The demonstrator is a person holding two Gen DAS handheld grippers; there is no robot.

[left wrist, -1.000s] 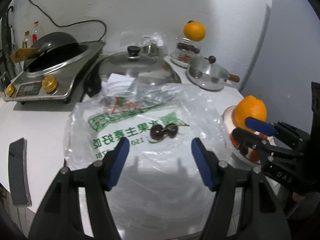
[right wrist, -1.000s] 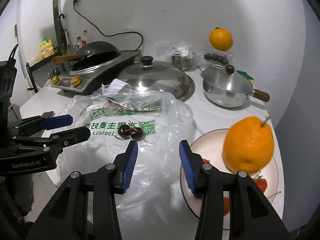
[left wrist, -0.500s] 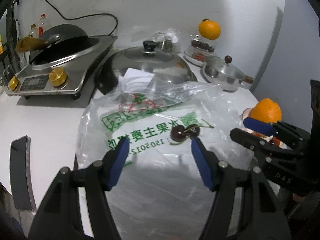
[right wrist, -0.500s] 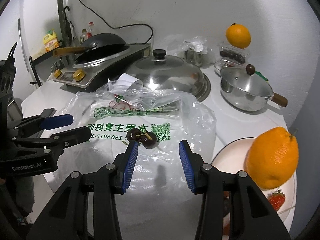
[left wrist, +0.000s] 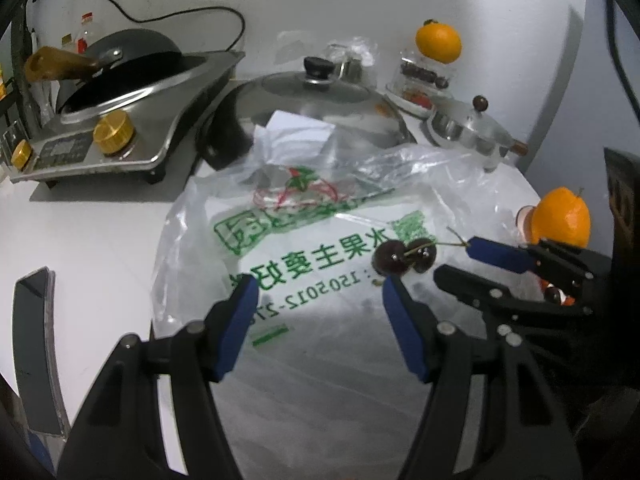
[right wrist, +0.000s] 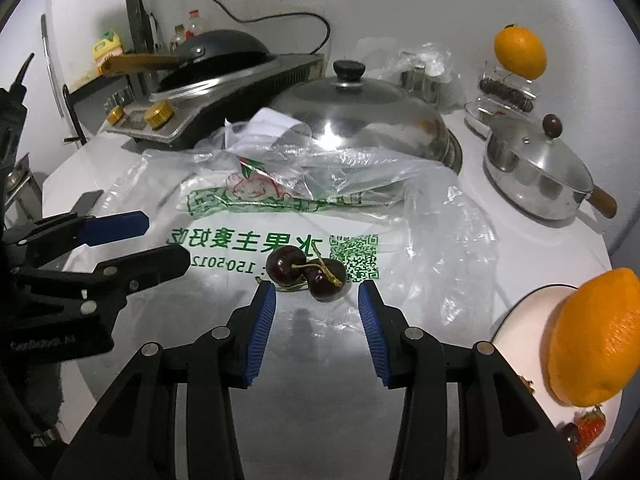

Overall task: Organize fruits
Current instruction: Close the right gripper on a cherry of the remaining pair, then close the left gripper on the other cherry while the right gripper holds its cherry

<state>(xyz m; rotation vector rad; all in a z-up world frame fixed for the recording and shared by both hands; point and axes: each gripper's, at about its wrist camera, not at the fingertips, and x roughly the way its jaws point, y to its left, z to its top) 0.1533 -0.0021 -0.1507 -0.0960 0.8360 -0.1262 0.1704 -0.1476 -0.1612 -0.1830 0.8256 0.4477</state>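
Right wrist view: the right gripper (right wrist: pixel 317 294) has its jaws apart, just short of two joined cherries (right wrist: pixel 305 273).

The cherries lie on a printed plastic bag (right wrist: pixel 248 240); the left gripper (left wrist: pixel 318 294) is spread open too, beside them. An orange (right wrist: pixel 592 340) sits on a white plate (right wrist: pixel 516 316) at right.

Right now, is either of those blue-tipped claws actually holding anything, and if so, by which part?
Nothing is held. The right gripper is open, just short of the cherries lying on the plastic bag. The left gripper is open and empty too.
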